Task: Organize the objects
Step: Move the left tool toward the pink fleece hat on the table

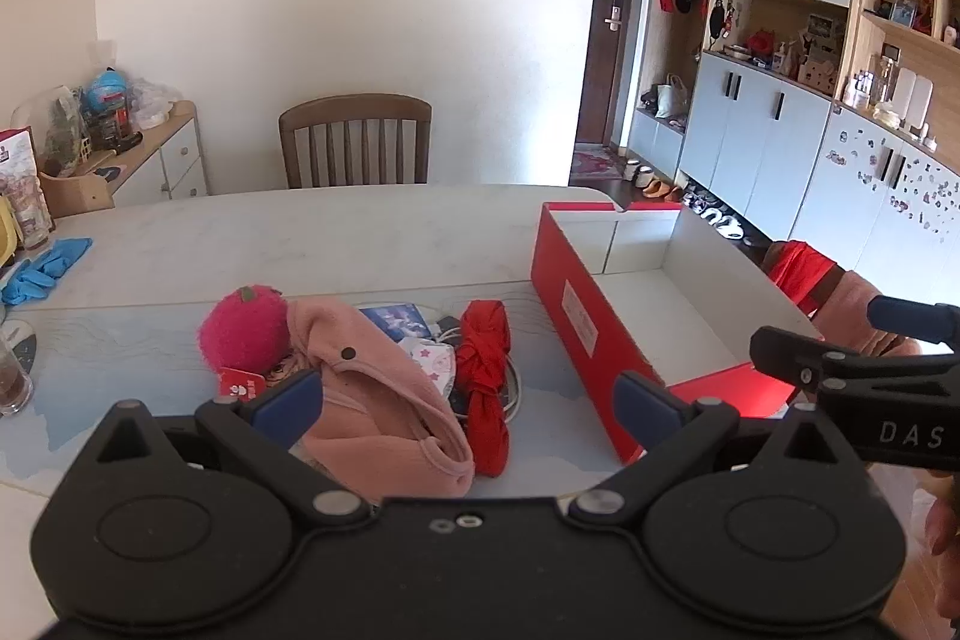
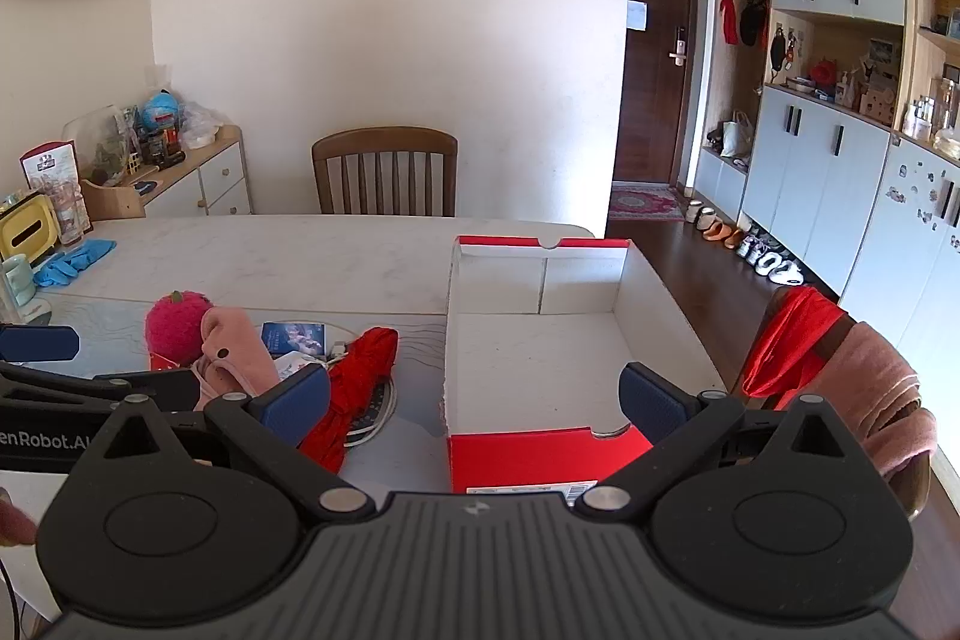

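Note:
A pile lies on the table: a pink fuzzy strawberry toy (image 1: 243, 328), a pink fleece garment (image 1: 372, 400), a red knotted cloth (image 1: 486, 382), a blue booklet (image 1: 396, 319) and a white starred cloth (image 1: 435, 361). An open red shoebox (image 1: 576, 334) with a white empty inside stands right of the pile. My left gripper (image 1: 468, 400) is open, just before the pink garment. My right gripper (image 2: 474, 397) is open over the near edge of the shoebox (image 2: 540, 352). The pile shows left of it: toy (image 2: 177, 328), garment (image 2: 237, 358), red cloth (image 2: 360, 382).
The white table (image 1: 300, 244) has blue gloves (image 1: 45, 268) and a glass (image 1: 12, 382) at the left. A wooden chair (image 1: 355, 139) stands at the far side. Another chair draped with red and pink clothes (image 2: 840, 370) is at the right. Cabinets line the right wall.

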Demonstrator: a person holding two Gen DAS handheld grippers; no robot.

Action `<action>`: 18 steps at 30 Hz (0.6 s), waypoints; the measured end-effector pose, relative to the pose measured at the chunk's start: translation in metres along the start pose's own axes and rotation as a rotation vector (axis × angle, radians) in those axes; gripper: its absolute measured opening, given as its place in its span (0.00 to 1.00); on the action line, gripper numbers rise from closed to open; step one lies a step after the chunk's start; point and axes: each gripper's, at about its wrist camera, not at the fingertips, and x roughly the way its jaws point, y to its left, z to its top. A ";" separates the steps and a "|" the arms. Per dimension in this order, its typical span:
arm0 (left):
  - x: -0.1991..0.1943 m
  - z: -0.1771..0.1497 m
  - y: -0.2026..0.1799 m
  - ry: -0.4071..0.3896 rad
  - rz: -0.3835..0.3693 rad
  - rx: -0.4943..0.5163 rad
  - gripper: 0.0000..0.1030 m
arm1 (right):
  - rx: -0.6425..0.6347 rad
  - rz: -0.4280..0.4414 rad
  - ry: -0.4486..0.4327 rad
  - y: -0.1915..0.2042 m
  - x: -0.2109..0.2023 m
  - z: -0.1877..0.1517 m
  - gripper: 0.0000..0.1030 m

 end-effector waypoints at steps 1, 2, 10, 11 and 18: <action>0.000 0.000 0.001 0.001 -0.001 -0.002 1.00 | -0.001 0.000 0.000 0.001 0.000 0.000 1.00; 0.000 -0.001 0.001 0.001 -0.001 -0.001 1.00 | -0.001 0.000 0.001 0.002 0.000 0.000 1.00; 0.000 0.002 0.005 -0.002 0.002 0.003 1.00 | -0.007 -0.005 0.004 0.004 0.001 0.001 1.00; 0.001 0.002 0.006 -0.003 0.003 0.005 1.00 | -0.009 -0.007 0.005 0.006 0.001 0.001 1.00; 0.001 0.003 0.010 -0.006 -0.006 0.003 1.00 | -0.011 -0.011 0.009 0.012 0.002 0.005 1.00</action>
